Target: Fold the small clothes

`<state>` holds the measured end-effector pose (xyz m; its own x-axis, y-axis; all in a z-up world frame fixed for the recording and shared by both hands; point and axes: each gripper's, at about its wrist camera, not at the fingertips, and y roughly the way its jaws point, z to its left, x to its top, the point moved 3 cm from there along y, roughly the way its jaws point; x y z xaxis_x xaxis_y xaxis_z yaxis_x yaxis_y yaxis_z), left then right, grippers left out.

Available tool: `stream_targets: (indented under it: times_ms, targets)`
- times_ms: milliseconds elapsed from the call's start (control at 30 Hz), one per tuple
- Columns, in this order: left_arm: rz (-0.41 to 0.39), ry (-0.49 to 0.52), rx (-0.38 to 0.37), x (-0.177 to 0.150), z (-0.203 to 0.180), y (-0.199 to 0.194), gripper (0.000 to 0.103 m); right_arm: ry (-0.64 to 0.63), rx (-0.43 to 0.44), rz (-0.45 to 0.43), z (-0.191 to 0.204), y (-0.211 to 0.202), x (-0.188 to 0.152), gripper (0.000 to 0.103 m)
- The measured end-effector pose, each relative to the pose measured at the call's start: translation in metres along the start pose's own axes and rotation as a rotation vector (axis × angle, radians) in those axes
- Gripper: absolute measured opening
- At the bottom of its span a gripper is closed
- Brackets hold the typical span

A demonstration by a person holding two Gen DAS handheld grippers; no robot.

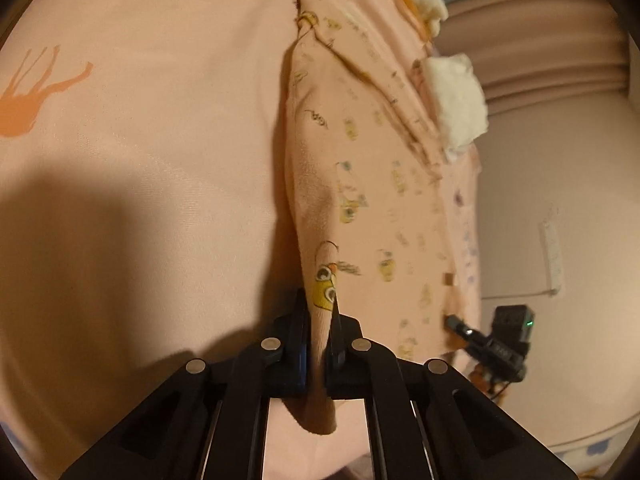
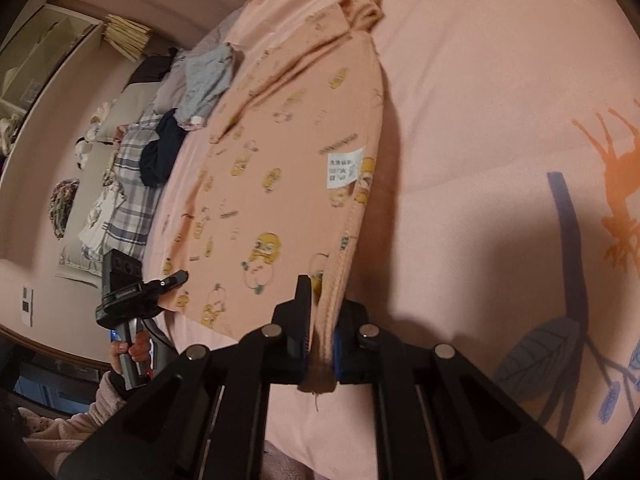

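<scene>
Warm, dim indoor light tints both views pinkish. Broad, soft-edged shadows darken the bedsheet (image 1: 132, 128) toward the bottom of each view. Fisheye distortion bends the edges, with black corners. The far garment (image 1: 360, 184) print in the left wrist view looks blurred.

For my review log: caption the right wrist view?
Right claw shut on hem of peach cartoon-print cotton garment spread over pink bedsheet.

Home bedroom, pink bedsheet (image 2: 480, 80), laundry pile (image 2: 160, 140) (unsorted clothes)
</scene>
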<state>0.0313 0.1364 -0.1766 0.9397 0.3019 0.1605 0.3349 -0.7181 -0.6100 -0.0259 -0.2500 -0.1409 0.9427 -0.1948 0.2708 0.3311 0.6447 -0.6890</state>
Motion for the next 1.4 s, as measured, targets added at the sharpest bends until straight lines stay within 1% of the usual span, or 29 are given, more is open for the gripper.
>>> stream_targets:
  times_ms: [167, 267, 400, 533, 667, 800, 933, 1100, 1200, 1233, 1300, 1400]
  targets:
    - [-0.048, -0.005, -0.13, 0.008, -0.017, -0.015, 0.001, -0.034, 0.094, -0.069, 0.021, -0.015, 0.011, 0.009]
    - [-0.078, 0.021, -0.167, 0.019, -0.033, -0.023, 0.001, -0.061, 0.132, -0.114, 0.035, -0.022, 0.022, 0.009]
    - [-0.122, 0.076, -0.177, 0.04, -0.057, -0.034, 0.001, -0.101, 0.164, -0.173, 0.055, -0.032, 0.042, 0.009]
    - [-0.163, 0.114, -0.182, 0.061, -0.073, -0.042, 0.001, -0.145, 0.176, -0.227, 0.072, -0.04, 0.068, 0.009]
    - [-0.202, 0.15, -0.176, 0.086, -0.09, -0.047, 0.001, -0.176, 0.166, -0.277, 0.083, -0.045, 0.096, 0.009]
    - [-0.238, 0.152, -0.177, 0.118, -0.102, -0.046, 0.001, -0.176, 0.144, -0.324, 0.084, -0.045, 0.134, 0.009]
    - [-0.263, 0.136, -0.163, 0.154, -0.102, -0.04, 0.001, -0.166, 0.133, -0.362, 0.084, -0.04, 0.172, 0.009]
    - [-0.282, 0.095, -0.159, 0.202, -0.097, -0.025, 0.001, -0.136, 0.113, -0.383, 0.078, -0.024, 0.219, 0.009]
    - [-0.286, 0.064, -0.151, 0.23, -0.091, -0.011, 0.001, -0.097, 0.094, -0.385, 0.07, -0.007, 0.253, 0.009]
    - [-0.284, 0.054, -0.147, 0.238, -0.089, -0.006, 0.001, -0.089, 0.088, -0.385, 0.068, -0.003, 0.259, 0.009]
    - [-0.279, 0.031, -0.128, 0.258, -0.084, 0.007, 0.001, -0.054, 0.071, -0.373, 0.057, 0.013, 0.28, 0.009]
    - [-0.259, -0.002, -0.09, 0.281, -0.072, 0.03, 0.001, -0.016, 0.037, -0.344, 0.044, 0.035, 0.301, 0.009]
